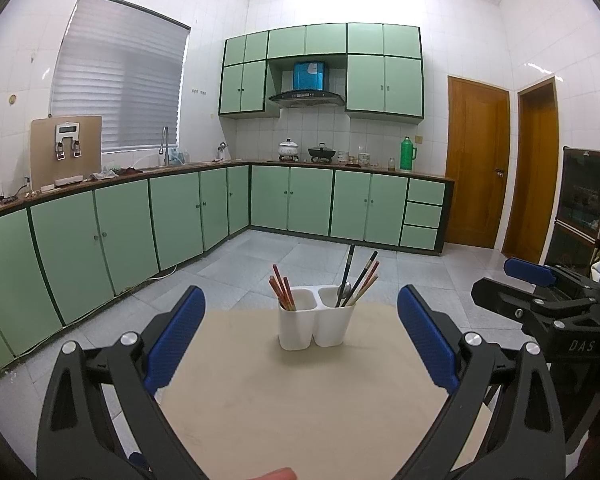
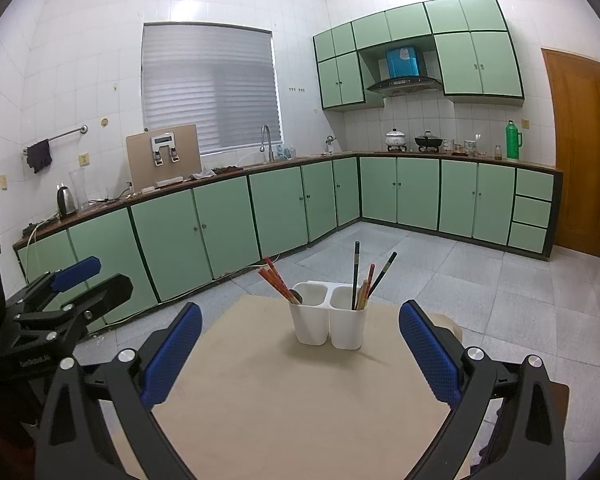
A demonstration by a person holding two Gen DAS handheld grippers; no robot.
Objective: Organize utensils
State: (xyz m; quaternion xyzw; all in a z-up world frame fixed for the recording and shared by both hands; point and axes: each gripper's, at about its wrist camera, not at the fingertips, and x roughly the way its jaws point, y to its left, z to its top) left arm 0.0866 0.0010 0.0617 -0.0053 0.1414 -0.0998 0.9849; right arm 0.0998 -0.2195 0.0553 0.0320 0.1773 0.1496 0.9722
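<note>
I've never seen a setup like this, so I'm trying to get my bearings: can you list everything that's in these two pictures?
Utensil holder: one, white, two compartments, middle of the table.
Red chopsticks: several, left compartment.
Dark and mixed chopsticks: several, right compartment.
Spoon: one, metal; compartment unclear, the two views disagree.
Table: one, beige top.
Cabinets: many, green, along the walls.
Thermos: one, green, on the counter.
Pots: two, white and black, on the stove.
Door: wooden, brown, right wall.
Left gripper: blue pads, open, empty.
Right gripper: blue pads, open, empty.
</note>
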